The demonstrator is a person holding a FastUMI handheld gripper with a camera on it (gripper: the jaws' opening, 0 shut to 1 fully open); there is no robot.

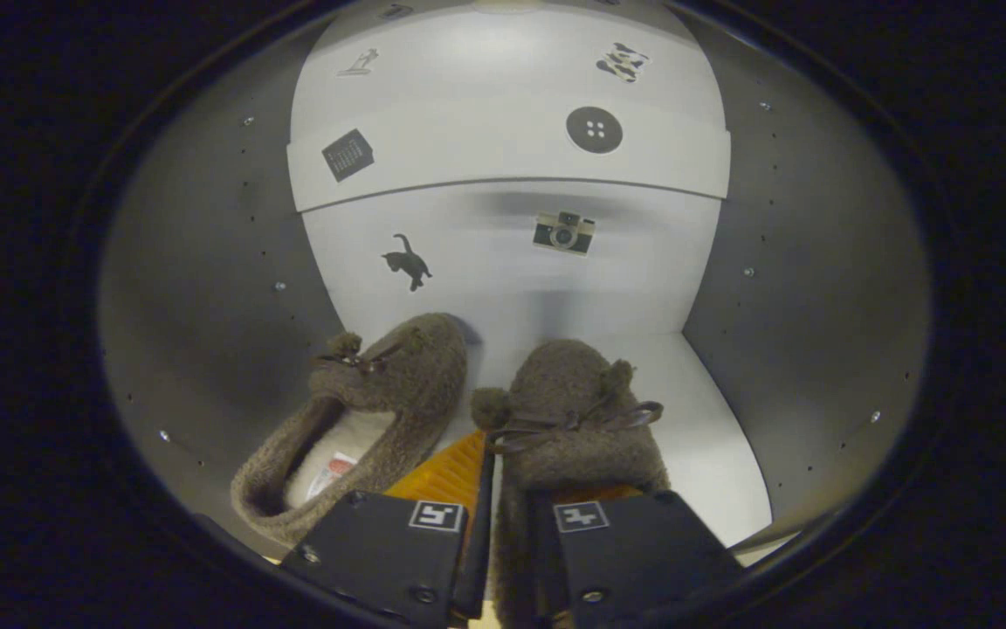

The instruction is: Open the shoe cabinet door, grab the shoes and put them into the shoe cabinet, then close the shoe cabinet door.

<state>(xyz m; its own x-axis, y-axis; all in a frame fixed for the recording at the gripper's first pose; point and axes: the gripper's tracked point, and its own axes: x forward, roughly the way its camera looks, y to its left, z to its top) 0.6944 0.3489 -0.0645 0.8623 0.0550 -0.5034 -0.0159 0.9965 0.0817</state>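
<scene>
Right shoe [577, 419] sits pinched at its edge between nearly closed fingers [503, 533], beside left shoe [363, 411].

fuzzy fleece slippers [575, 411], smooth matt cabinet [503, 288]

— What do you see on your gripper [503, 533]?
— Two blocky housings with flat tops, each with a square white tag bearing a black pattern.
— Any fasteners?
— You'll spot a round screw near the lower corner of each housing.
</scene>
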